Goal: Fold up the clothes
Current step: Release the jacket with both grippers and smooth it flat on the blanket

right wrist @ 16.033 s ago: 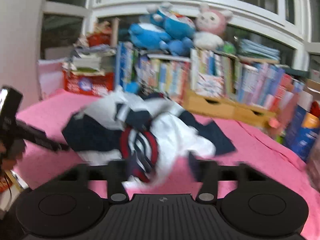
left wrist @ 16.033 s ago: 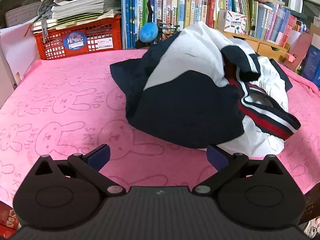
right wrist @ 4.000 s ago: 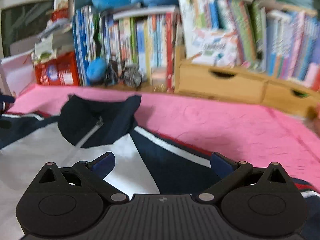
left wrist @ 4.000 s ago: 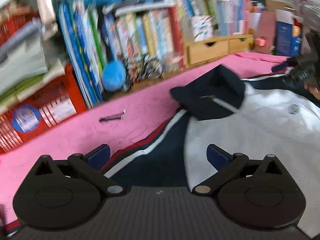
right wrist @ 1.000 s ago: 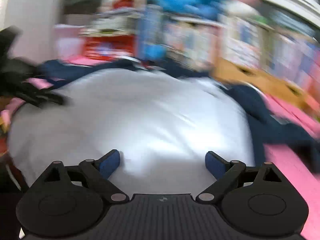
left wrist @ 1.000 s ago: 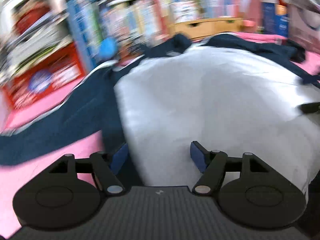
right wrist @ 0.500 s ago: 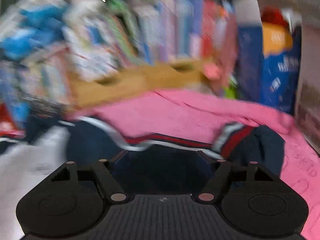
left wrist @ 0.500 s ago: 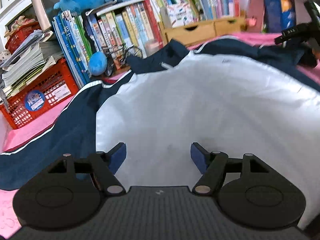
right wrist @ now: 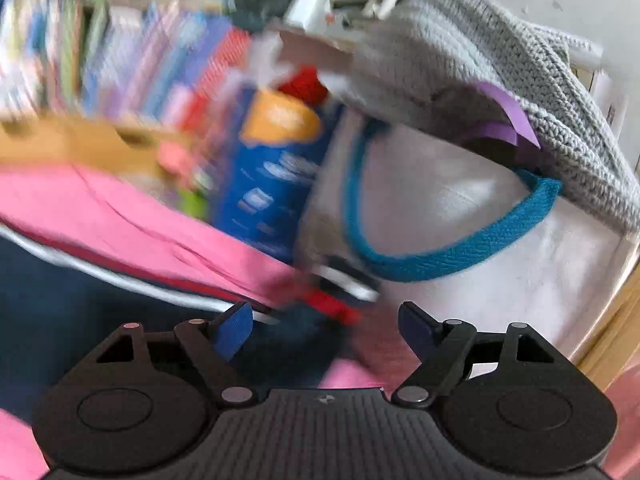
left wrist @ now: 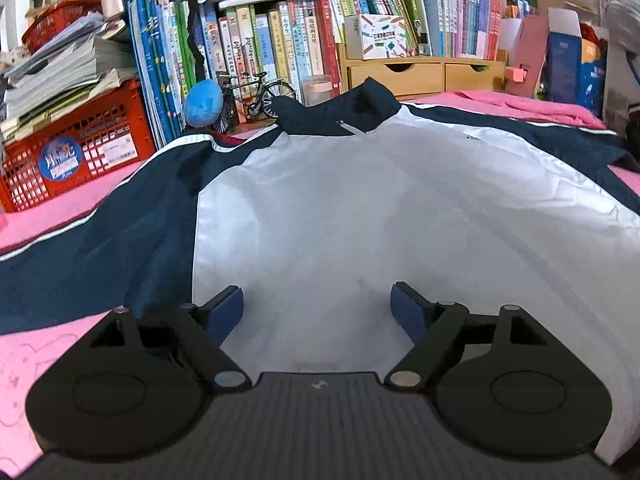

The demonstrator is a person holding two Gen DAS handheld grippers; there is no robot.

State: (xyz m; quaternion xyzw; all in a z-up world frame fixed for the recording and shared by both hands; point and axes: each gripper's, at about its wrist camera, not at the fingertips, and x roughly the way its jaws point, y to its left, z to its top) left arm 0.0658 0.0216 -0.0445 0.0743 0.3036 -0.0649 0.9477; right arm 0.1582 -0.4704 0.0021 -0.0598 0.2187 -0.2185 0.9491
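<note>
A white and navy jacket [left wrist: 360,208] lies spread flat on the pink blanket [left wrist: 48,216], collar toward the bookshelf, one navy sleeve stretched out to the left. My left gripper [left wrist: 316,308] hovers over the white body near the hem, its jaws opening, nothing pinched between the pads. In the blurred right wrist view my right gripper [right wrist: 326,328] is over the navy sleeve end with its red and white cuff [right wrist: 332,304], jaws opening, and the pads do not press on the cloth.
Books [left wrist: 280,40], a red crate [left wrist: 76,144], a small model bicycle [left wrist: 256,96] and wooden drawers [left wrist: 420,72] line the far edge. In the right wrist view a white bag with a teal strap [right wrist: 460,248], a grey knit [right wrist: 500,68] and a blue box [right wrist: 272,176] stand close.
The left gripper's jaws have spread wider over the white panel. The right gripper has swung right, from the jacket body past the sleeve to the cuff and white bag.
</note>
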